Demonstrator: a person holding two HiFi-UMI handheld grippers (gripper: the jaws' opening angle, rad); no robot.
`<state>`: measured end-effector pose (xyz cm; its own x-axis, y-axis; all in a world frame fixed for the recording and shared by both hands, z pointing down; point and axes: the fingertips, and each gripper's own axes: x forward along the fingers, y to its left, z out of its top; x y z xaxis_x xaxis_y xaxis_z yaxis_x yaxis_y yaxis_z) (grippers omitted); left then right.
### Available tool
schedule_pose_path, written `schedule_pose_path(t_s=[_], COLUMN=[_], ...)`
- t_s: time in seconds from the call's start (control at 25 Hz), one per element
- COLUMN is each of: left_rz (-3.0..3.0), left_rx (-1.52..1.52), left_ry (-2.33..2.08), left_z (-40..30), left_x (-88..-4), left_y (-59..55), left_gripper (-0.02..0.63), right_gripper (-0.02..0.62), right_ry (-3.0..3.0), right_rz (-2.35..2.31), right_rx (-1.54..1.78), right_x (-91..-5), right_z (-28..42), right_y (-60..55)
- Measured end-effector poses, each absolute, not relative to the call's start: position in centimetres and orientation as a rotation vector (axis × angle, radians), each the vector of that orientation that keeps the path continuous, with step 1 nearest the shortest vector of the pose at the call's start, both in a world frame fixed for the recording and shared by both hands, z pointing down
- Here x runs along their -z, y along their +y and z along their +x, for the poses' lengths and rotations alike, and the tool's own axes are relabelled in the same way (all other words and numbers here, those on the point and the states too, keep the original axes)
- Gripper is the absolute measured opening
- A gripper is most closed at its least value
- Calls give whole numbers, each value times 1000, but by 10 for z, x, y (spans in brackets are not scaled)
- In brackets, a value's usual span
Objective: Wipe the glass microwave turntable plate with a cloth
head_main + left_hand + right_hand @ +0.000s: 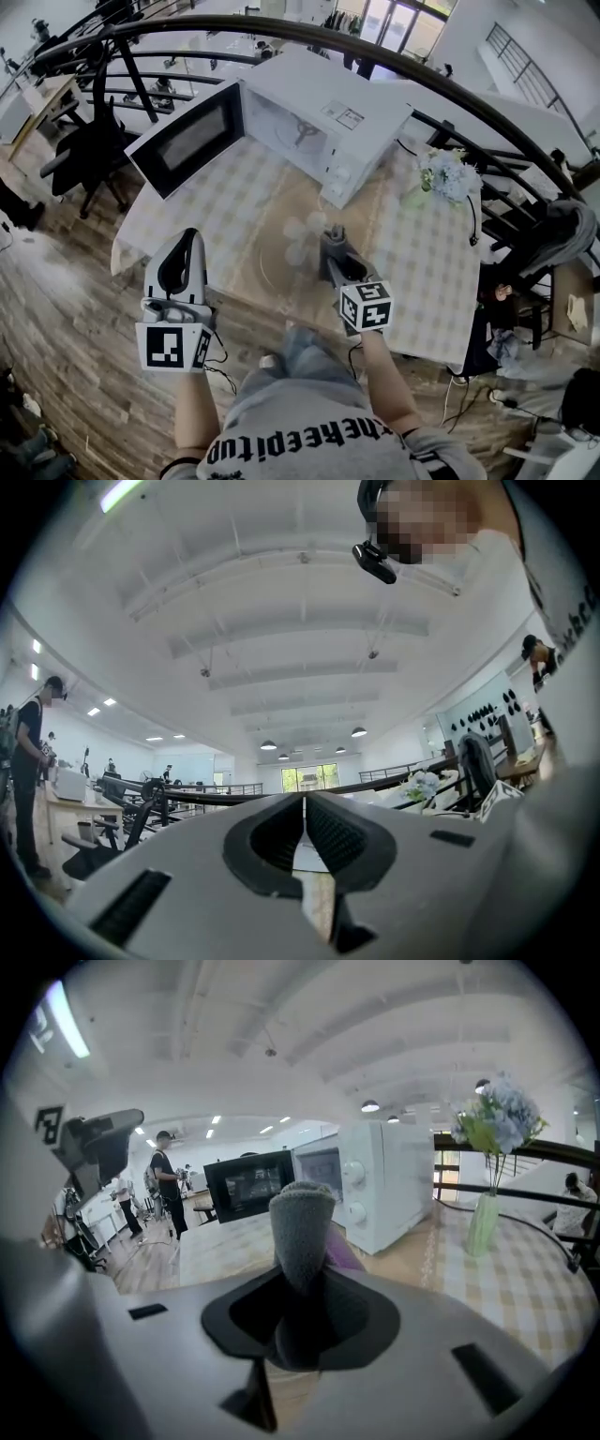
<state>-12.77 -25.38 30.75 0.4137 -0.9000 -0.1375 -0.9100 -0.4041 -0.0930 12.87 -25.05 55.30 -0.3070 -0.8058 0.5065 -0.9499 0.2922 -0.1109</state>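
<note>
Grey shirt (309, 441): on the person at the bottom edge of the head view, both forearms reaching up the frame.
Left gripper (190, 236): at lower left, held over the near table edge. In its own view (303, 803) the ribbed pads meet at the tips, with nothing between them.
Right gripper (329, 238): at lower centre, over the middle of the table. Its jaws are clamped on the cloth (302, 1222), a grey folded wad that sticks out past the tips.
Cloth in the head view (304, 240): a pale blur over the plate; contact cannot be told.
Glass turntable plate (278, 278): a faint clear disc lying flat at the frame's centre, on the brown strip in front of the microwave.
Table (433, 274): covered in a pale checked cloth.
Microwave (328, 120): white, at upper centre, with its dark-windowed door (187, 139) swung open to the left.
Vase of flowers (444, 176): upright at right of centre, just beside the microwave, with blue-white blooms.
</note>
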Motion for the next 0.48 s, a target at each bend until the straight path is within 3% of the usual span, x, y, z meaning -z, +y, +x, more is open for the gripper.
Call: schedule_pose_path(t_s=[0.48], left_rz=[-2522], left_rx=[-120], left_ry=[1591], left_z=[-120], left_x=[-302], left_y=[-247], left_gripper=[12], right_gripper=[101], right_ry=[-2364], right_rz=[1666], right_rx=[-284], right_x=[-467], right_z=[118], right_y=[-253])
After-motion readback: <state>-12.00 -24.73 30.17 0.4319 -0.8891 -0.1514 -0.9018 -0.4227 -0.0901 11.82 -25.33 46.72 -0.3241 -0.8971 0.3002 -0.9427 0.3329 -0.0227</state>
